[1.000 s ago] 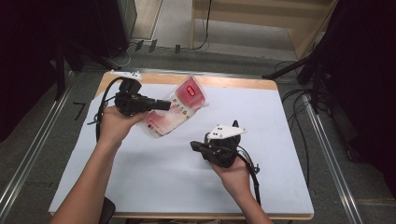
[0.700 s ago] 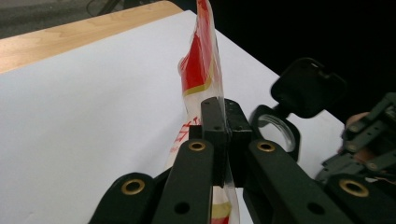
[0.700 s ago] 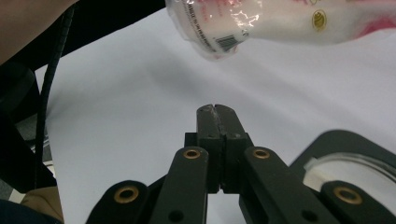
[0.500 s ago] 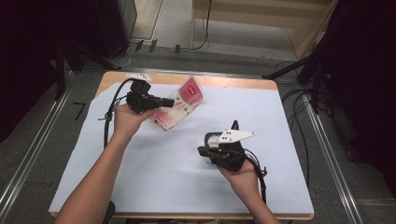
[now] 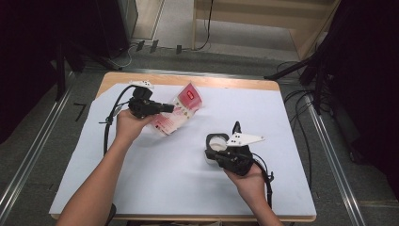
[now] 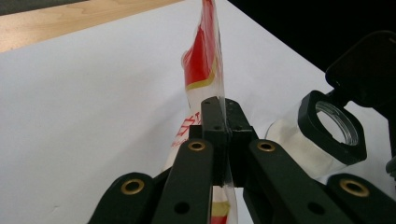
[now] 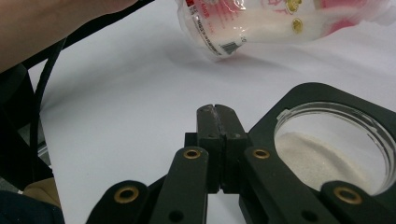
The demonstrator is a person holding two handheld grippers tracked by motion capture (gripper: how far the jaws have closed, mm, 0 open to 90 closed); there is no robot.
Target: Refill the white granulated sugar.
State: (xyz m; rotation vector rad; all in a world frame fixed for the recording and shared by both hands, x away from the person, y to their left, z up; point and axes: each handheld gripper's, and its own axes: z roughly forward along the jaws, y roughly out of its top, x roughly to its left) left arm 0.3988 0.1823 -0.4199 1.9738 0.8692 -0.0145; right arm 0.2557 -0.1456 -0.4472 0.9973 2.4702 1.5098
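Red-and-white bag [image 5: 178, 109] of white granules hangs tilted over the table's 11 o'clock area, pinched at its edge by the left gripper [image 6: 219, 122]. The jar [image 5: 216, 142] sits centre-right beside the right gripper [image 7: 218, 122], jaws pressed together, empty. Advise bringing the bag mouth directly above the jar opening before tipping further

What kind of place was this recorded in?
Probably a lab or recording workspace, not a kitchen: a wooden table covered with a white sheet, loose cables on the grey floor, dark curtains at the sides, and metal floor rails.
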